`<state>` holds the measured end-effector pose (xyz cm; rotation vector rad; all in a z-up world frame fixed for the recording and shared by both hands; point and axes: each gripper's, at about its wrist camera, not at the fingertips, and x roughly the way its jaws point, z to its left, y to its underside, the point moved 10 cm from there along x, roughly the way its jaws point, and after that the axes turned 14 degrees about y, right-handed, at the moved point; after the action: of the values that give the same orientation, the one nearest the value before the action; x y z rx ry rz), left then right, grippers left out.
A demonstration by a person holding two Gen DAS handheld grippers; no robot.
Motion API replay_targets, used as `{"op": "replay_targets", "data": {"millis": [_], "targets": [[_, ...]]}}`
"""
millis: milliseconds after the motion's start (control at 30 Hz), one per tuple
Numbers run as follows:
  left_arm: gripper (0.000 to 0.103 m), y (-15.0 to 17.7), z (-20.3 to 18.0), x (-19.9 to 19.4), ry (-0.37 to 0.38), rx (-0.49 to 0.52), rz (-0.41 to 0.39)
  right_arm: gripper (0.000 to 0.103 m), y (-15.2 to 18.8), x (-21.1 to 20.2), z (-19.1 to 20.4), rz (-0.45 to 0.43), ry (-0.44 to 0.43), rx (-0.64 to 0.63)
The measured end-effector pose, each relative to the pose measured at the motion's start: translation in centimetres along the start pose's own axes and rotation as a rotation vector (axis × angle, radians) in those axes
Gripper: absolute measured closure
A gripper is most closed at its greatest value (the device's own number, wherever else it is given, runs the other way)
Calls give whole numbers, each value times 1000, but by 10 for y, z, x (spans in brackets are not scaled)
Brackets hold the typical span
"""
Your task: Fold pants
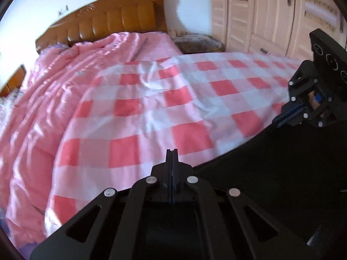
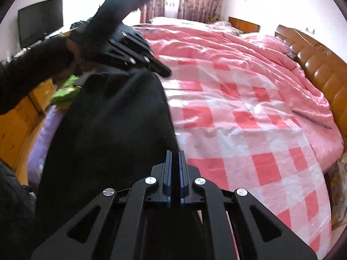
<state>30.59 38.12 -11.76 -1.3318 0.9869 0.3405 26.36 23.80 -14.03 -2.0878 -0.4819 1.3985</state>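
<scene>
The black pants (image 2: 108, 130) hang stretched between my two grippers above the near edge of the bed; they also show at the lower right in the left wrist view (image 1: 282, 162). My left gripper (image 1: 171, 151) is shut on the pants' edge, and it shows in the right wrist view (image 2: 160, 70) at the cloth's far corner. My right gripper (image 2: 175, 153) is shut on the cloth with a thin gap between its blue pads; it appears in the left wrist view (image 1: 288, 114) at the right, pinching the cloth.
The bed carries a red-and-white checked sheet (image 1: 173, 99) and a pink quilt (image 1: 54, 91) toward the orange headboard (image 1: 112, 19). A wardrobe (image 1: 271, 10) stands beyond the bed. A TV (image 2: 41, 26), a green bag (image 2: 67, 93) and wooden furniture lie left of the bed.
</scene>
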Motion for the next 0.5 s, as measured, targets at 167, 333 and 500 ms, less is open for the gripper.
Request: {"op": "replay_targets", "data": {"millis": [167,333,500], "targets": [[97,22,23,7,-72,-70,61,91,16,24,3,76,3,36],[83,50,69,-38,-138,-272,-68,41,-7,17,-7,28,-32,128],[83,70,76,-65,-136,-369,-136,33,-63,35,11,-40,-112,157]]}}
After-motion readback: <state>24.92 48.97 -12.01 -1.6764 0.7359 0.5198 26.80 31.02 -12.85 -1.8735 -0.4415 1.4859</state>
